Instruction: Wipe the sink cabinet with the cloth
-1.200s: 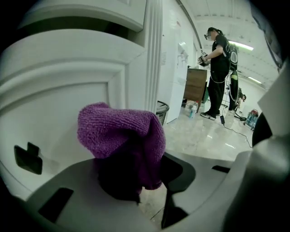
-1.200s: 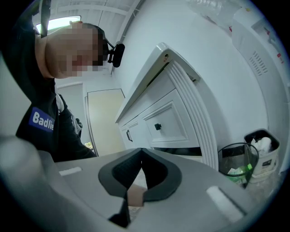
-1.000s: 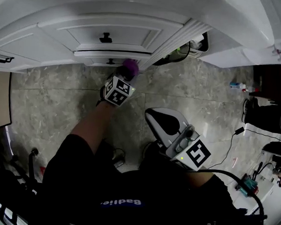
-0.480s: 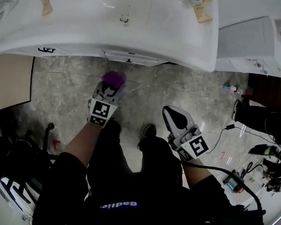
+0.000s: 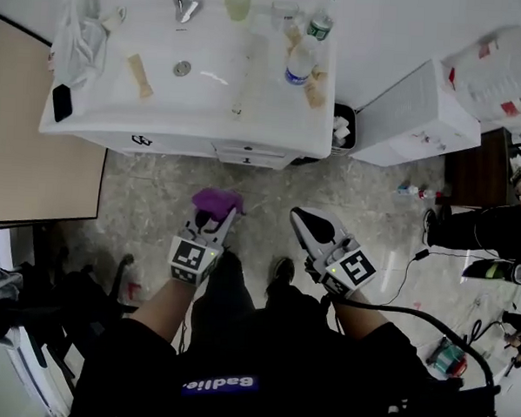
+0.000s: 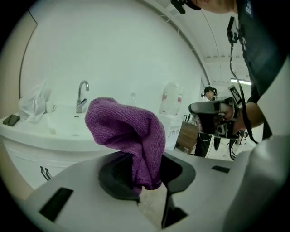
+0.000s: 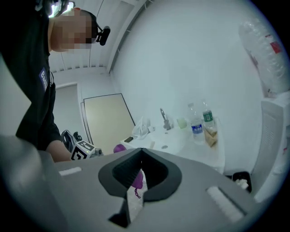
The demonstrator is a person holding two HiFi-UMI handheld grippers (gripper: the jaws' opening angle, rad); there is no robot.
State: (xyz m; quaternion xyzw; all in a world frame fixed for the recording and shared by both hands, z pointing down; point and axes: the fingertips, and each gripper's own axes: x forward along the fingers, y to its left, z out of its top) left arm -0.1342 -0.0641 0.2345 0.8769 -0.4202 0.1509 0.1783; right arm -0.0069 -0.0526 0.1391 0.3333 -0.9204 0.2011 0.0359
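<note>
purple cloth (image 5: 216, 199) clamped in left gripper (image 5: 209, 221), well apart from sink cabinet (image 5: 246, 152). right gripper (image 5: 310, 223) jaws together, idle. judgement: step closer, press cloth flat on the fronts, use overlapping strokes.

The head view looks steeply down from above the person, far enough off to take in the whole sink (image 5: 248, 115) ahead of the left gripper (image 5: 212, 211) and the right gripper (image 5: 302, 219). The left gripper view sits low, just behind its jaws and the cloth (image 6: 131, 136) clamped there, facing forward and up at the faucet (image 6: 81, 95), with the right gripper off to its right. The right gripper view likewise faces along its jaws to the same sink and faucet, catching the left gripper on its left.
</note>
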